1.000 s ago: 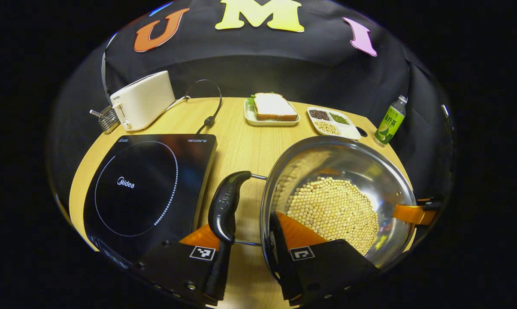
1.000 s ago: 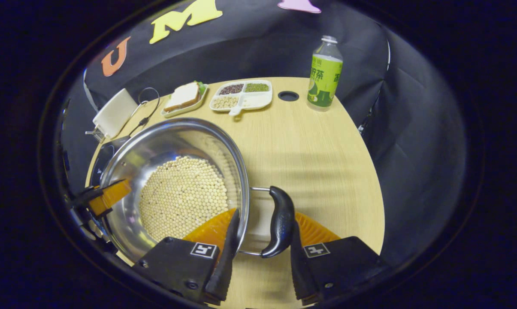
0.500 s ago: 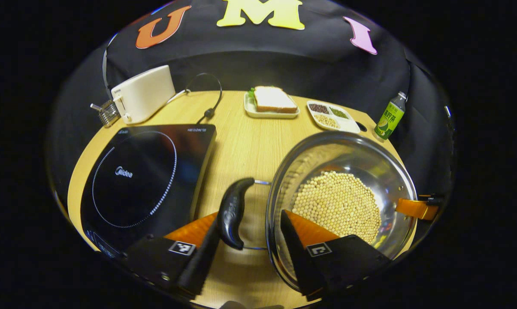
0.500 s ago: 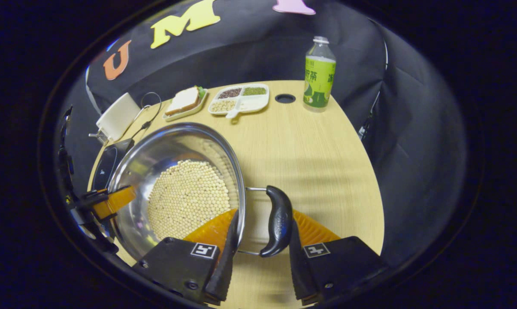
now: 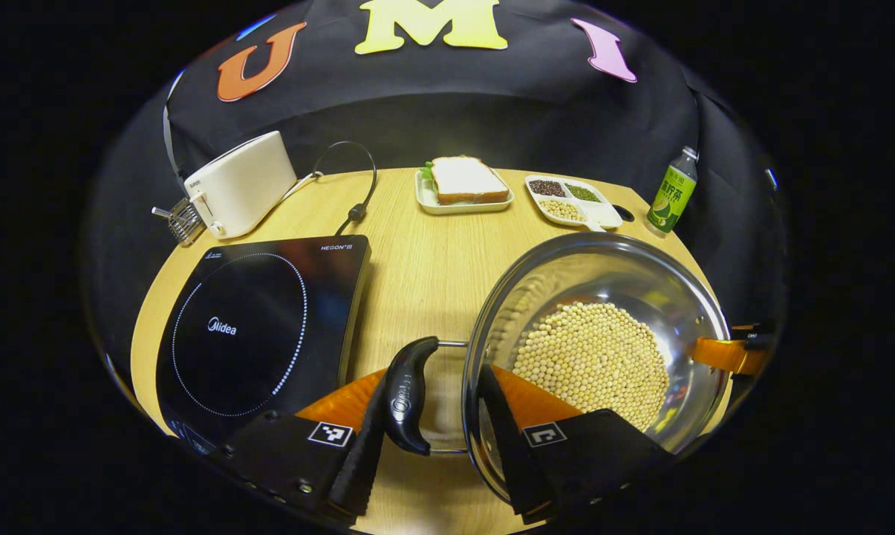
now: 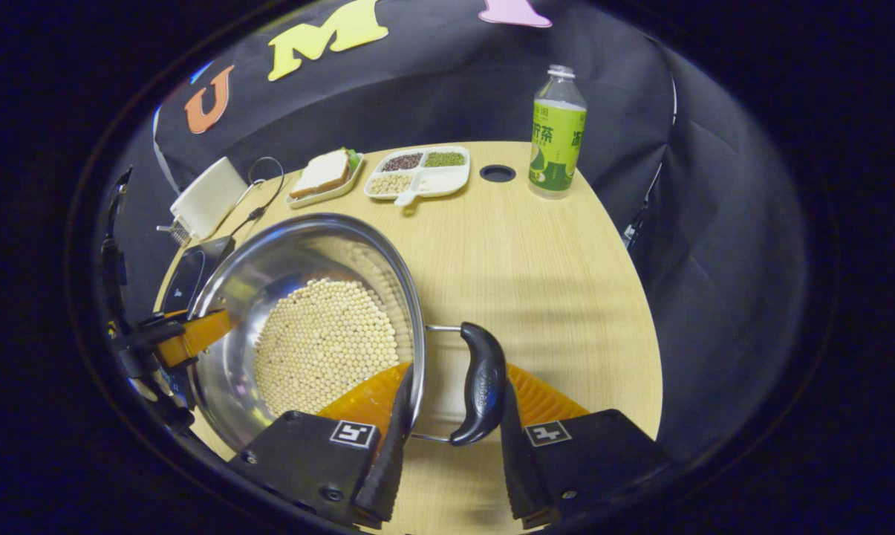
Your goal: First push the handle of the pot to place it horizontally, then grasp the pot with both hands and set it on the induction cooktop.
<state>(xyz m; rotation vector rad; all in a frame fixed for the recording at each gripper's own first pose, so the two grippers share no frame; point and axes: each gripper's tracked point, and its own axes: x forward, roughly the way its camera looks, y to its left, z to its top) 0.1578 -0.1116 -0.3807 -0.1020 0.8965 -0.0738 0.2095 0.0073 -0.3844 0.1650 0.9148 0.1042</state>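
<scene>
Pinching each pot (image 5: 603, 297) handle, both grippers' fingers leave bare table (image 5: 417, 260) before the cooktop (image 5: 261, 327).

Each gripper, left (image 5: 426, 438) and right (image 6: 447, 446), carries two black finger housings bearing square black-and-white fiducial markers, with screws along the lower edges.

Right gripper (image 6: 447, 453) astride pot (image 6: 269, 275) handle (image 6: 480, 383)

Warm overhead light falls brightly and sharply on the pale wooden tabletop (image 5: 425, 253), throwing soft glare off the shiny steel pot's (image 5: 566, 260) inner wall and the glossy black induction cooktop (image 5: 261, 327), while fisheye distortion bends and darkens the edges.
</scene>
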